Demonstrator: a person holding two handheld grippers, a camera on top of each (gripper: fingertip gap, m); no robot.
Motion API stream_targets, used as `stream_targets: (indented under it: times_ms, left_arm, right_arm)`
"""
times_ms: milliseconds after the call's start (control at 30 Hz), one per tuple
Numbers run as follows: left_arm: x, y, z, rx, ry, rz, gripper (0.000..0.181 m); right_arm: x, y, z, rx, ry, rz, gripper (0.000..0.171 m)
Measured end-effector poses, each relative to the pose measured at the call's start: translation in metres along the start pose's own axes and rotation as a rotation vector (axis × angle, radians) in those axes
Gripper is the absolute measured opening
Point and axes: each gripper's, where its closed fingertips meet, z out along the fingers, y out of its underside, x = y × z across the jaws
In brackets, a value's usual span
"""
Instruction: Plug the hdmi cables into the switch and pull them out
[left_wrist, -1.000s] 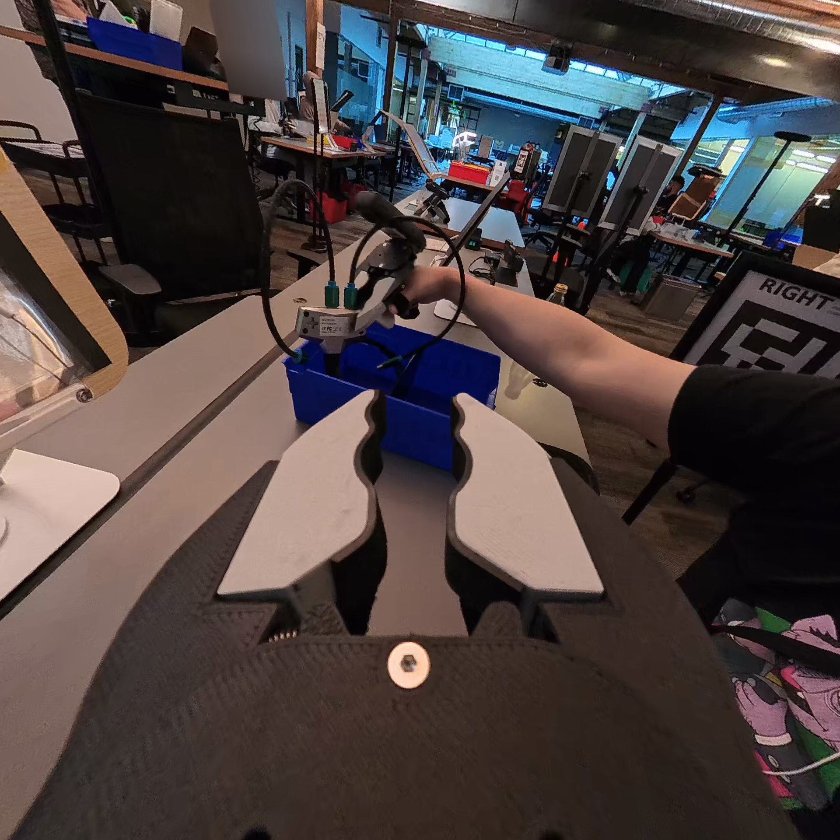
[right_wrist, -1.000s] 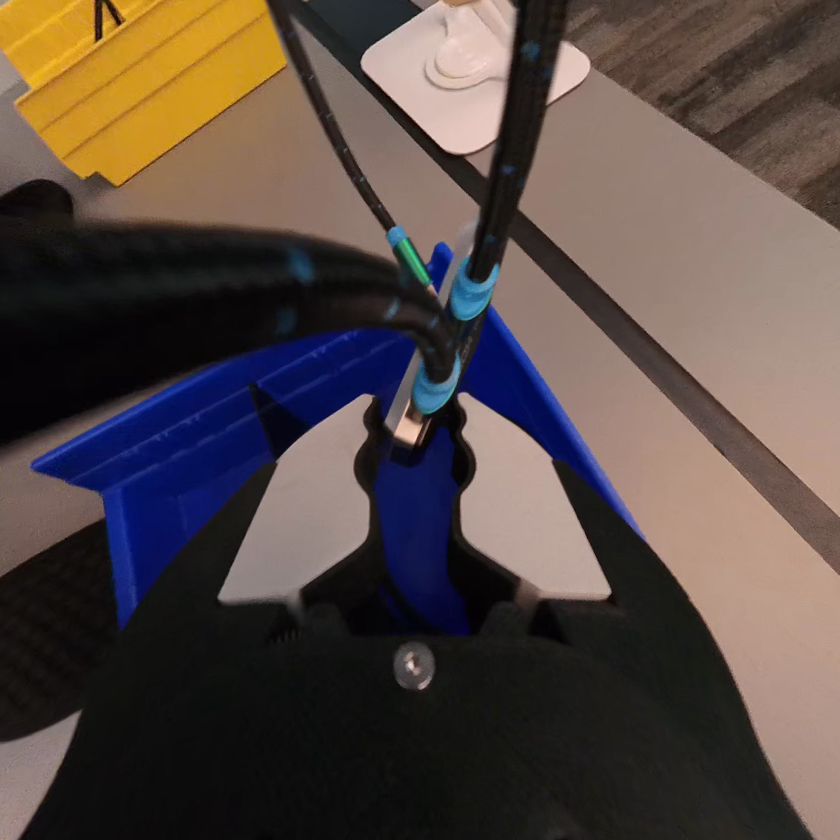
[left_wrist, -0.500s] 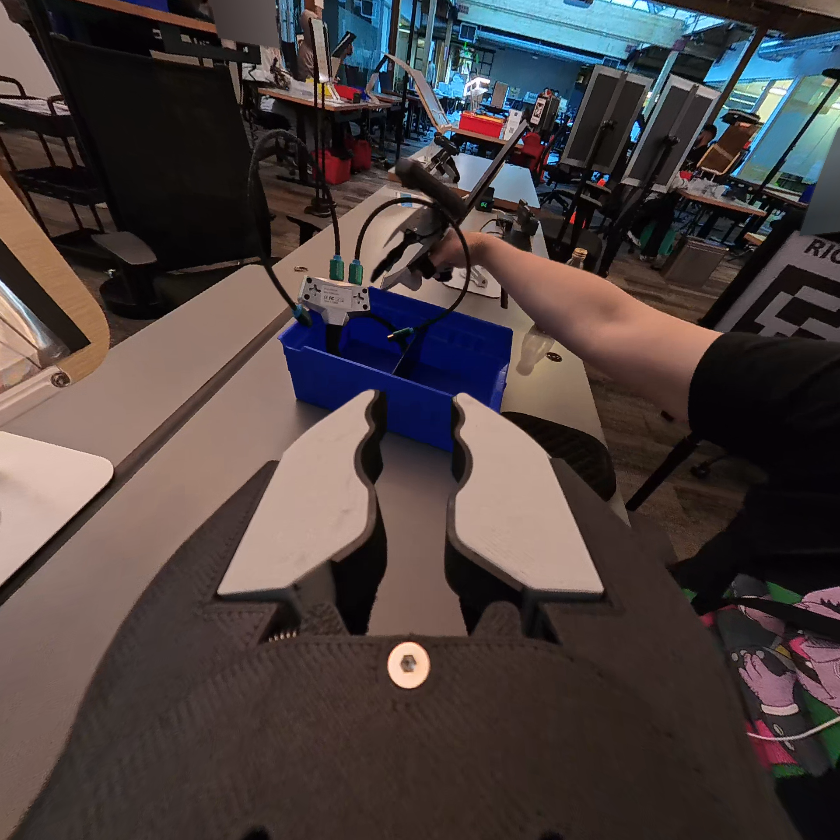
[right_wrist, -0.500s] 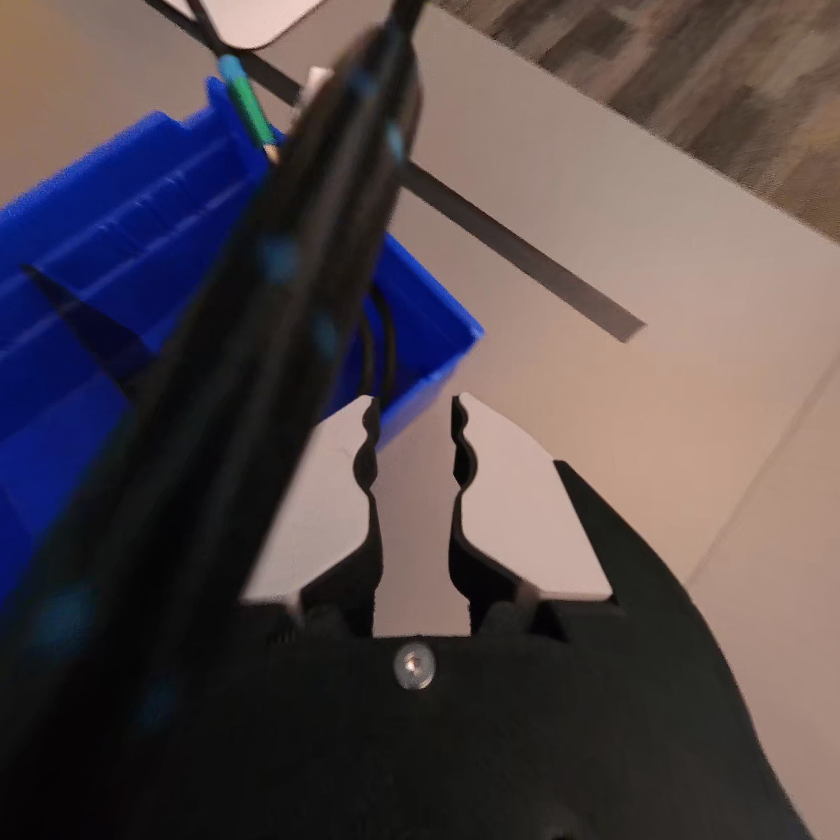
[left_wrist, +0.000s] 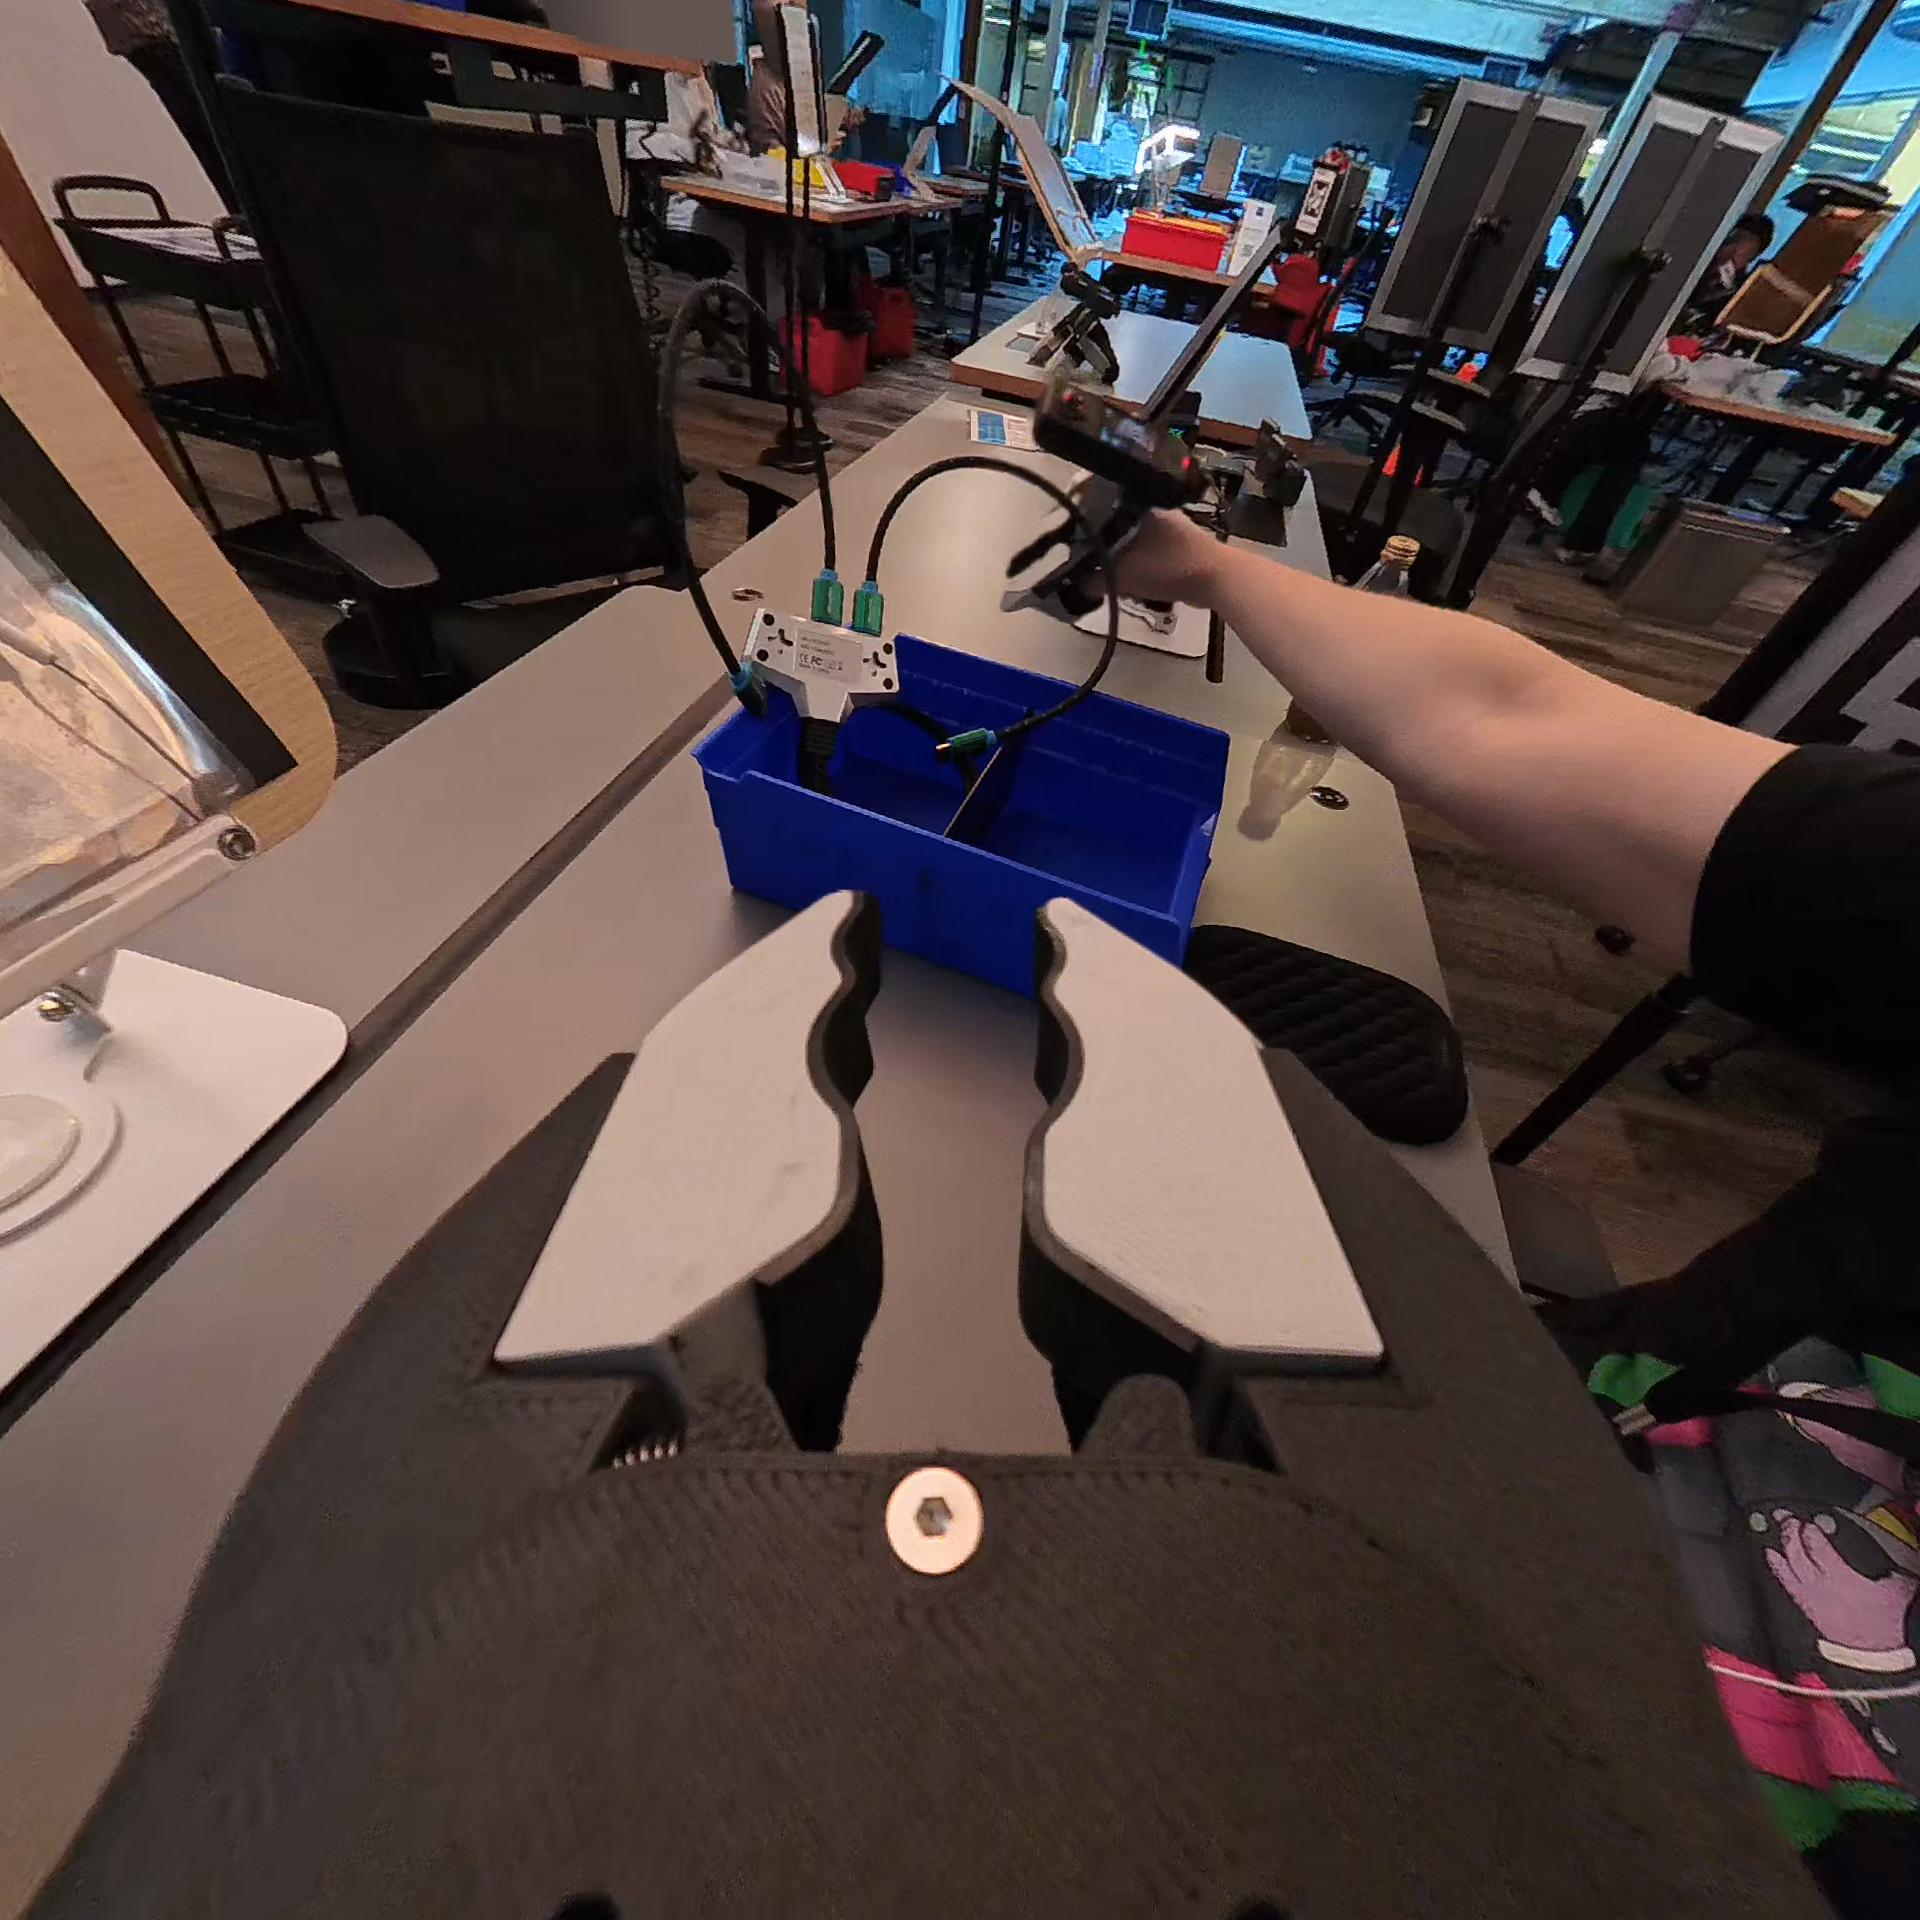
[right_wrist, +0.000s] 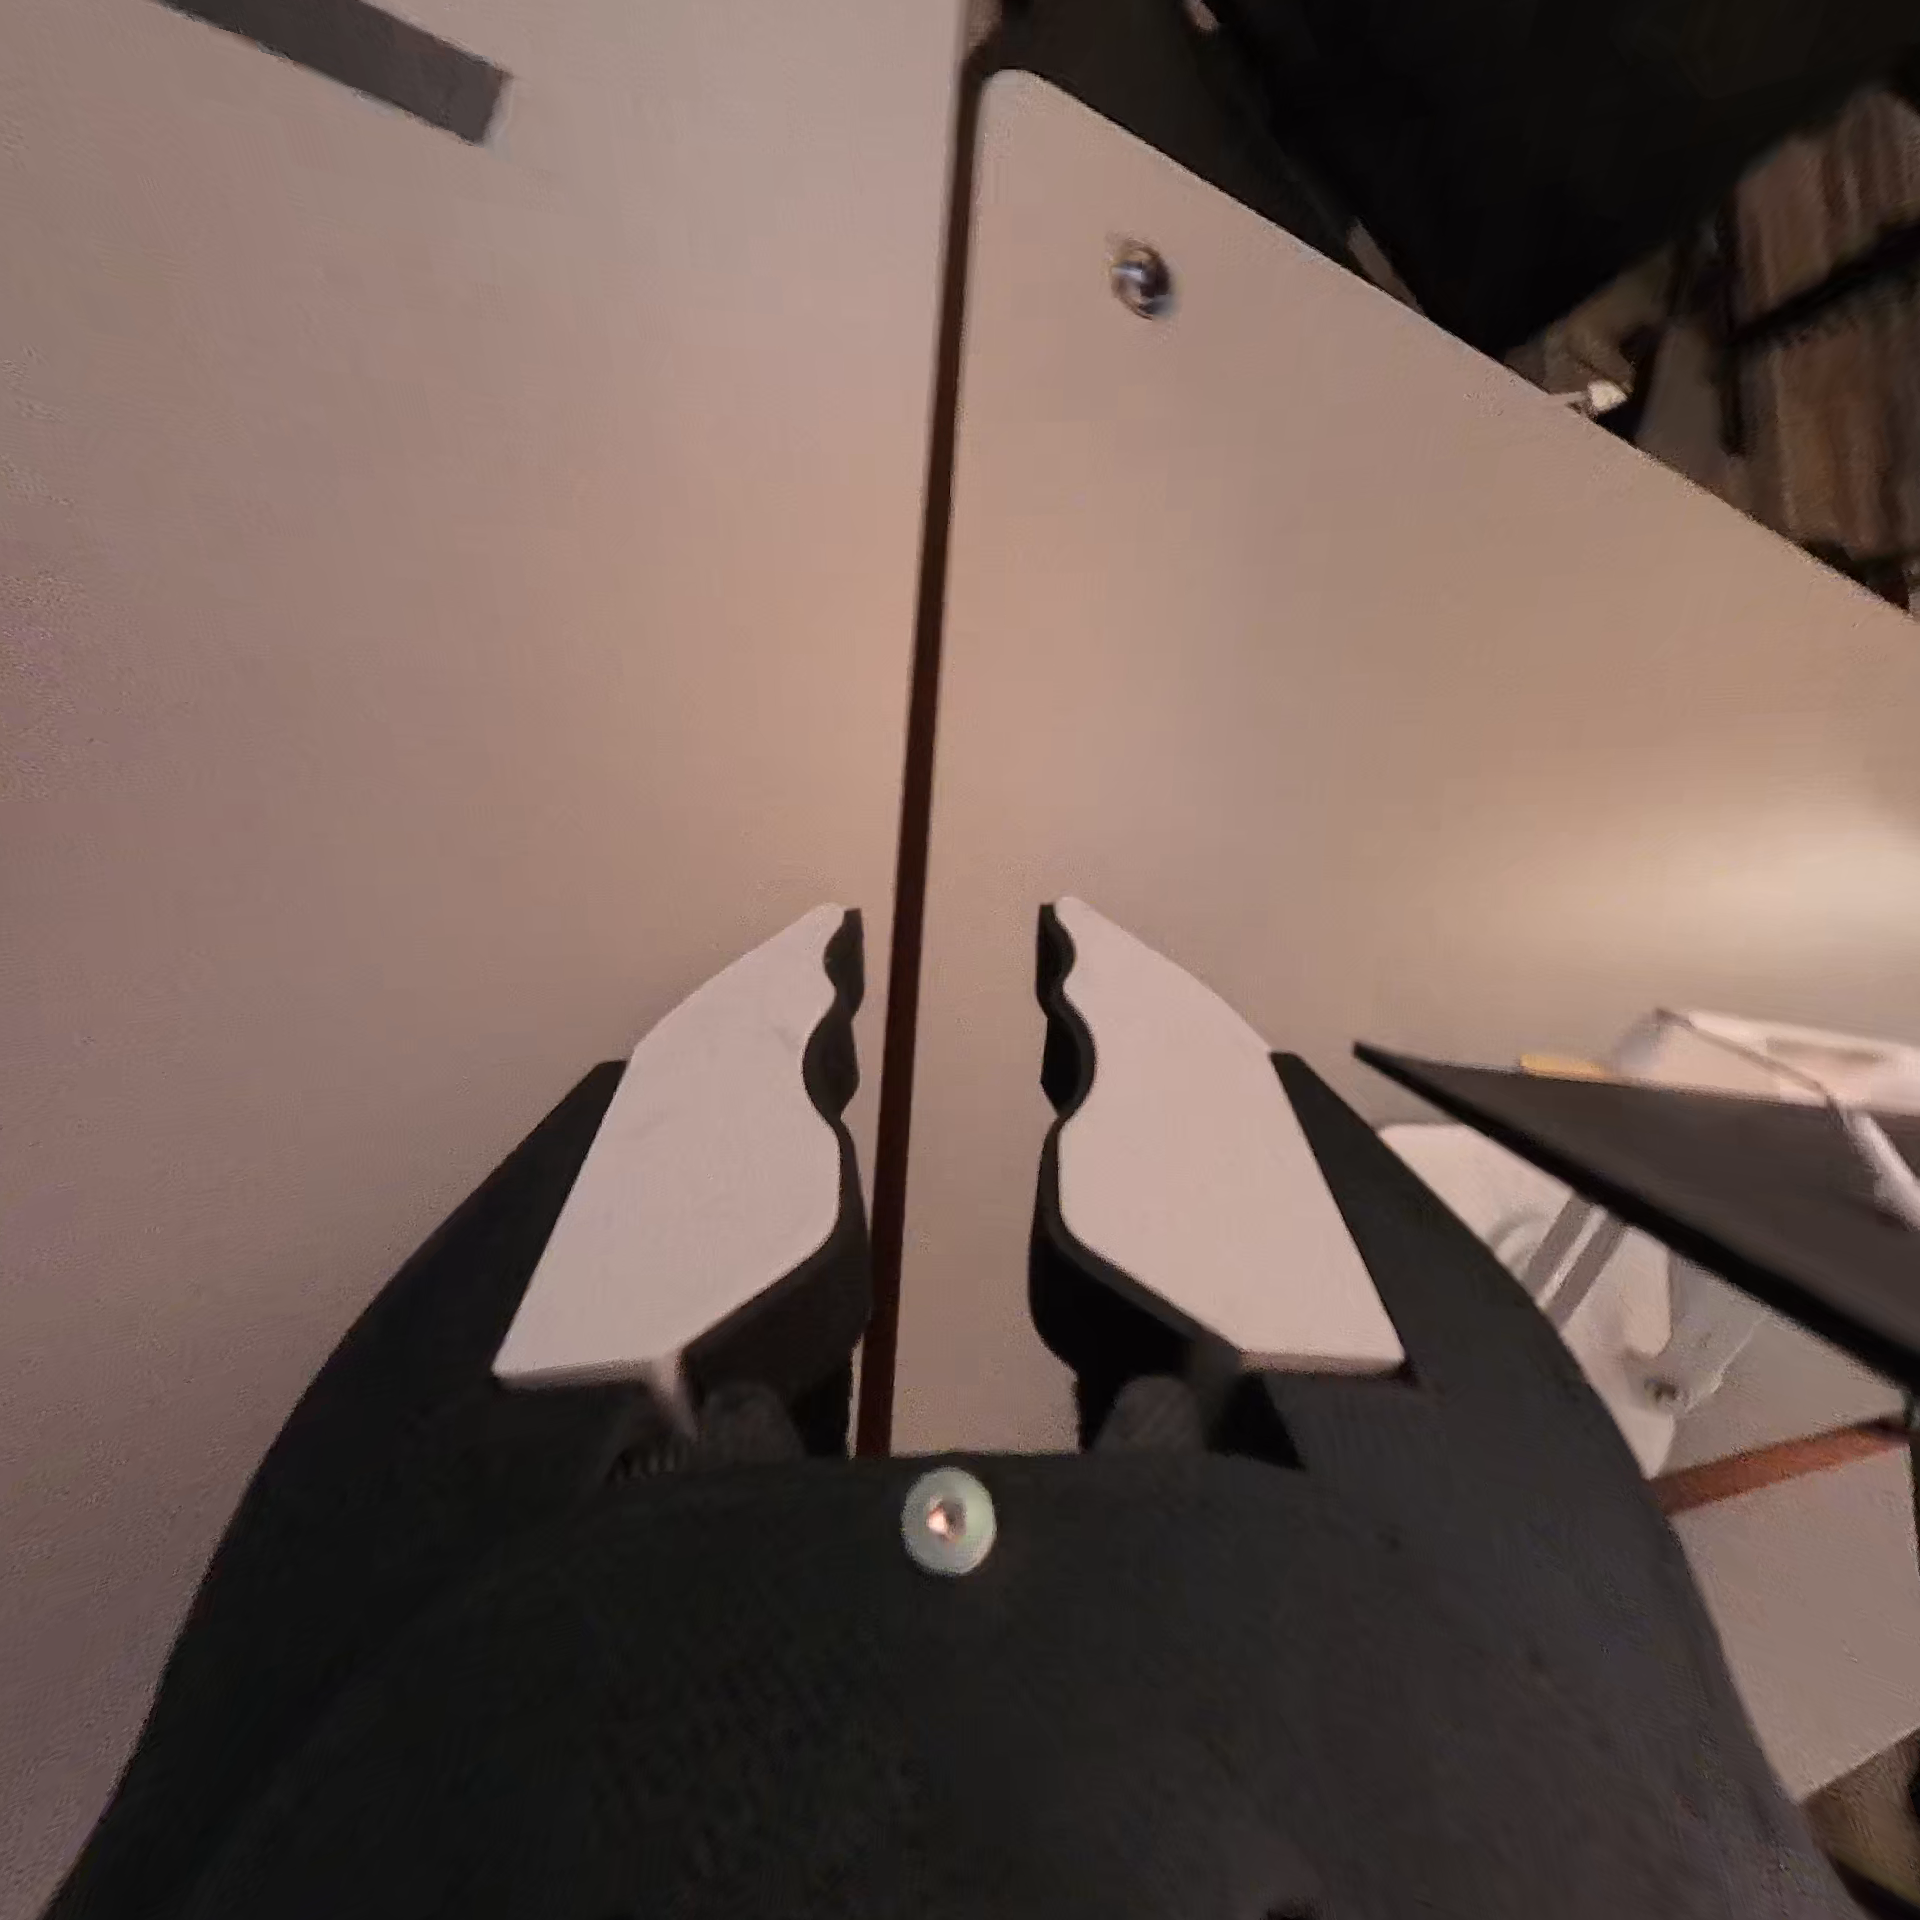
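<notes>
The right gripper (right_wrist: 948, 935) has let go of the switch (left_wrist: 823, 663) and pulled away; its fingers are apart and empty over bare surface (right_wrist: 416, 520). The left gripper (left_wrist: 956, 935) waits, fingers apart too. The switch leans in the blue bin (left_wrist: 966, 883), two cables (left_wrist: 844, 608) plugged in.

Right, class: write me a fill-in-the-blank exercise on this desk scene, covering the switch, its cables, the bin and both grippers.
1. The small white HDMI switch leans on the rim of the ____ plastic bin.
2. The number of teal-ended black braided cables plugged into the switch's top edge is ____.
3. The left gripper, holding nothing, has its jaws ____.
4. The right gripper points at the bare beige ____.

Missing words: blue; two; open; tabletop
</notes>
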Motion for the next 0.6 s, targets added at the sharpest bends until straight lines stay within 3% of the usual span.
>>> stream_targets:
  times_ms: [200, 400, 500, 600]
  left_arm:
    - [-0.007, -0.01, -0.023, 0.021, -0.117, 0.061, 0.03]
    - [-0.019, -0.022, -0.08, 0.046, -0.325, 0.103, 0.041]
    - [-0.025, -0.014, -0.124, 0.021, -0.435, 0.051, 0.054]
    - [-0.04, 0.007, -0.176, -0.029, -0.621, -0.006, 0.062]
  right_arm:
    - [0.037, -0.034, -0.053, 0.244, 0.132, 0.173, 0.033]
    - [0.065, -0.109, -0.177, 0.634, 0.281, 0.222, 0.032]
    - [0.039, -0.15, -0.25, 0.848, 0.243, 0.228, 0.04]
    - [-0.03, -0.185, -0.322, 1.098, 0.12, 0.145, 0.045]
